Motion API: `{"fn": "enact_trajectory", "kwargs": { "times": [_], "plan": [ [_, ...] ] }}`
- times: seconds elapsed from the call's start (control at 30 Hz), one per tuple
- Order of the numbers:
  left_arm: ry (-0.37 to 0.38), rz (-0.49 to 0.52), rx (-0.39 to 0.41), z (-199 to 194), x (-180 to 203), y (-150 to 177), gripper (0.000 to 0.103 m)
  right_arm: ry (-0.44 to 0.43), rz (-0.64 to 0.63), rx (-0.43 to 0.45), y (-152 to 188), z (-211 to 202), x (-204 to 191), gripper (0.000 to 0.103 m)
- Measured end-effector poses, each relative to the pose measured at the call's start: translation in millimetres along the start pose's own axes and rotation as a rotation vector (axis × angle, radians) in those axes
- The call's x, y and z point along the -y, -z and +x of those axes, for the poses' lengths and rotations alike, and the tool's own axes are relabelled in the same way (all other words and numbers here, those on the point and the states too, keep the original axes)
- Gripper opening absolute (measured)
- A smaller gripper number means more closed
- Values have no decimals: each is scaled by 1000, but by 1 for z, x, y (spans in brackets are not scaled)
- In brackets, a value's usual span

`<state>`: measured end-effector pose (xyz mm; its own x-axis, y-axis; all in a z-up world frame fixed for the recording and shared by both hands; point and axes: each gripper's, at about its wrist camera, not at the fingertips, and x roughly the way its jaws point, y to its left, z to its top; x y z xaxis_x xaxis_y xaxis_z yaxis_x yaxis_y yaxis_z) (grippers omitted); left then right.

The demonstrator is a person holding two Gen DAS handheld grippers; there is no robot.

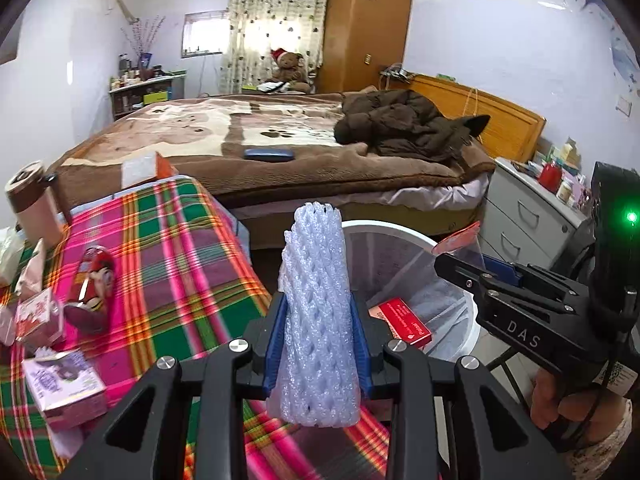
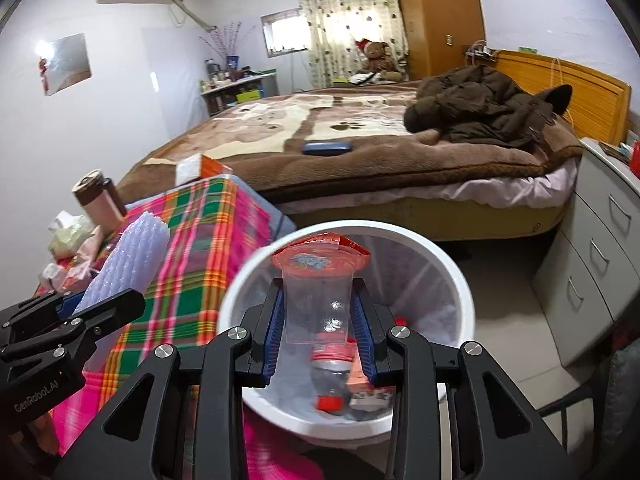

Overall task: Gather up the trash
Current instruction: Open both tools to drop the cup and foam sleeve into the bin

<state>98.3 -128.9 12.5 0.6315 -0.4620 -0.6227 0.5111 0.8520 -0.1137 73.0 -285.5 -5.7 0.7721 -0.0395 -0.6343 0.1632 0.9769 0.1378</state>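
My left gripper [image 1: 318, 336] is shut on a white foam net sleeve [image 1: 316, 312], held upright over the edge of the plaid table [image 1: 168, 264]; the sleeve also shows in the right wrist view [image 2: 128, 264]. My right gripper [image 2: 320, 332] is shut on a clear plastic cup with a red foil lid [image 2: 318, 292], held above the open white trash bin [image 2: 460, 280]. The bin [image 1: 400, 234] holds a red box [image 1: 404, 322], a bottle with a red cap [image 2: 332, 376] and other scraps. The right gripper also shows in the left wrist view [image 1: 460, 264].
On the plaid table lie a red cartoon can [image 1: 94, 292], a purple carton [image 1: 64, 388], small packets [image 1: 36, 312], a brown tumbler [image 1: 32, 204] and an orange-and-white box [image 1: 146, 168]. A bed [image 1: 280, 140] with a brown coat stands behind. A grey drawer unit [image 2: 600, 264] is at right.
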Motion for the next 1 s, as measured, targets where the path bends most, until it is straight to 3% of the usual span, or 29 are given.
{"fn": "enact_trajectory", "kwargs": {
  "times": [0.3,0.6,0.67,0.73,0.8,0.83,0.9,1.0],
  "plan": [
    [9,50,-29,26,20,-5,32,42,18,-64,1,18,23,34],
    [24,29,-68,49,20,-10,33,63,27,-113,4,34,36,34],
    [33,14,-79,52,19,-10,41,66,26,-126,4,36,37,34],
    [22,9,-88,54,18,-8,60,69,22,-130,6,36,38,34],
    [18,12,-78,53,18,-7,69,75,19,-135,7,38,37,37],
    [21,10,-80,54,17,-8,69,77,20,-139,8,38,38,40],
    [19,-3,-88,55,14,-8,70,71,26,-137,8,38,38,61],
    [2,-9,-86,52,9,-7,72,63,30,-128,8,36,37,62]
  ]
}}
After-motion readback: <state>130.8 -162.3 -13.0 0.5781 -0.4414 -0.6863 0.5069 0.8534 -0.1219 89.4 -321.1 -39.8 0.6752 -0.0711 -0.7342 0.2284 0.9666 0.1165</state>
